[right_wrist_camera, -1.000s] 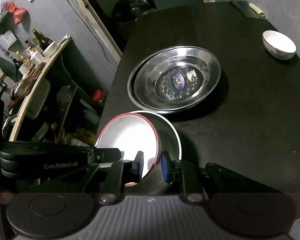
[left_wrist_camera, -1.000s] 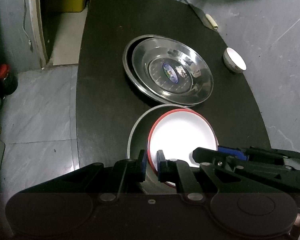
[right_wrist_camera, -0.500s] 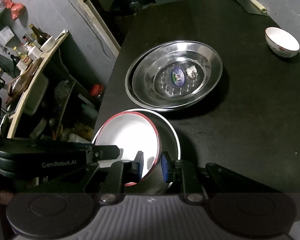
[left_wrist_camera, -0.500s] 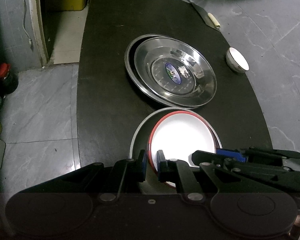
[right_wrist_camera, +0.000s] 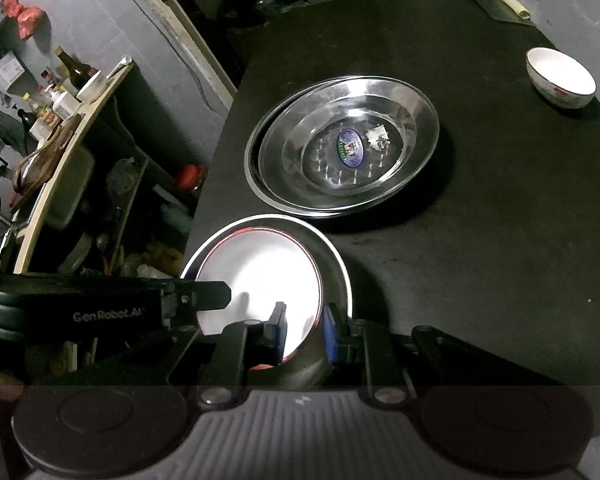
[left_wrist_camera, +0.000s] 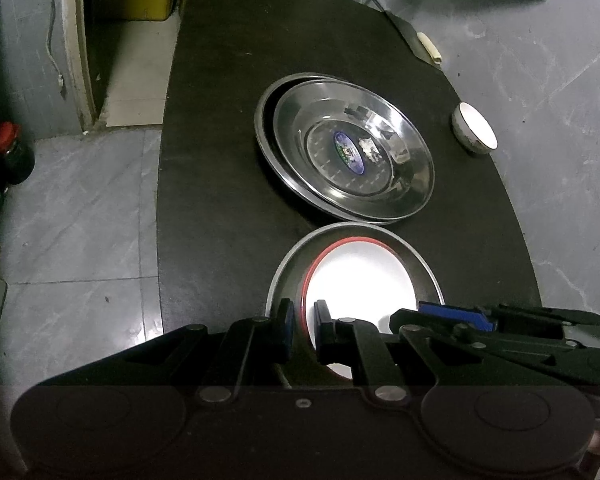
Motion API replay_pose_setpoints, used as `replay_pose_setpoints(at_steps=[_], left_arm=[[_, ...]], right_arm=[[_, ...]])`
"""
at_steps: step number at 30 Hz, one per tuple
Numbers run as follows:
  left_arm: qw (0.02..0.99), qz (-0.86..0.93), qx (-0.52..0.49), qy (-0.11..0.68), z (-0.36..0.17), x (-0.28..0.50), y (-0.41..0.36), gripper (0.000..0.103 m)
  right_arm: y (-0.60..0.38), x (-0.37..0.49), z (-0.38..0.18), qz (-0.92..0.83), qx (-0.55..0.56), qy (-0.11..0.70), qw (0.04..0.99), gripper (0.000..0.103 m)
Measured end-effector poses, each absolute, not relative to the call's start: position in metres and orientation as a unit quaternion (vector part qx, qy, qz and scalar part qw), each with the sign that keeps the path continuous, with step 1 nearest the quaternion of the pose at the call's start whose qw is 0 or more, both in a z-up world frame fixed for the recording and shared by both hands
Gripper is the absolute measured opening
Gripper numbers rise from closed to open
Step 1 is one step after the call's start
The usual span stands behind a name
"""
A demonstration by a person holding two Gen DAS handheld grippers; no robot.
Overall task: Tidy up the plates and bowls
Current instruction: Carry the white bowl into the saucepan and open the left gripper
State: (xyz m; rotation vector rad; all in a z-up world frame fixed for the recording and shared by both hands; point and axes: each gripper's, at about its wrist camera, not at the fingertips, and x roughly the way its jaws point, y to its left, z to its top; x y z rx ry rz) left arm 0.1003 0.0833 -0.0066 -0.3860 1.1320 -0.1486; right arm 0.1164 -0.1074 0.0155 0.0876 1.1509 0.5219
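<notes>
i have both claws down at the near end of the dark worktop (left_wrist_camera: 220,160), one on each side of the same dish; the left claw (left_wrist_camera: 302,330) is nearly closed, its two blue pads pinching the left rim of the red-rimmed white plate (left_wrist_camera: 360,280); the right claw (right_wrist_camera: 303,334) is likewise nearly closed, its pads clamped over that plate's right rim, though from its own camera i cannot tell whether the steel rim under it is caught in the same pinch; the red-rimmed white plate sits inside a shallow steel plate (left_wrist_camera: 422,264), off toward the left of it, so a crescent of bare steel shows on the right; in the left wrist view the right claw's black body comes in from the right across the plate's near edge; just beyond this pair, close but apart from it, lies a large steel dish (left_wrist_camera: 352,152) nested in a second steel dish (left_wrist_camera: 265,120) whose rim shows along its left side; the top one has an oval blue sticker (left_wrist_camera: 349,153) at its centre; well off to the right, near the worktop's edge, stands a small white bowl (left_wrist_camera: 475,128), upright and alone; a knife (left_wrist_camera: 416,42) lies at the far right edge.
</notes>
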Motion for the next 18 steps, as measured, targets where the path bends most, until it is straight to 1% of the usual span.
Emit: replay_pose_setpoints(at_steps=[7, 13, 14, 16, 18], left_arm=[[0.823, -0.070, -0.189, 0.530, -0.005, 0.099, 0.088, 0.012], [0.827, -0.077, -0.191, 0.523, 0.003, 0.099, 0.086, 0.029], [0.828, -0.078, -0.190, 0.521, 0.005, 0.099, 0.085, 0.031], [0.834, -0.076, -0.187, 0.513, 0.010, 0.099, 0.084, 0.032], [0.842, -0.071, -0.186, 0.501, 0.015, 0.098, 0.083, 0.035]], right_arm=[[-0.112, 0.114, 0.021, 0.243, 0.040, 0.525, 0.815, 0.023], [-0.116, 0.110, 0.032, 0.243, 0.034, 0.502, 0.829, 0.024], [-0.117, 0.109, 0.035, 0.239, 0.028, 0.497, 0.834, 0.026], [-0.118, 0.108, 0.042, 0.220, 0.003, 0.485, 0.847, 0.039], [-0.120, 0.106, 0.050, 0.203, -0.017, 0.473, 0.857, 0.045]])
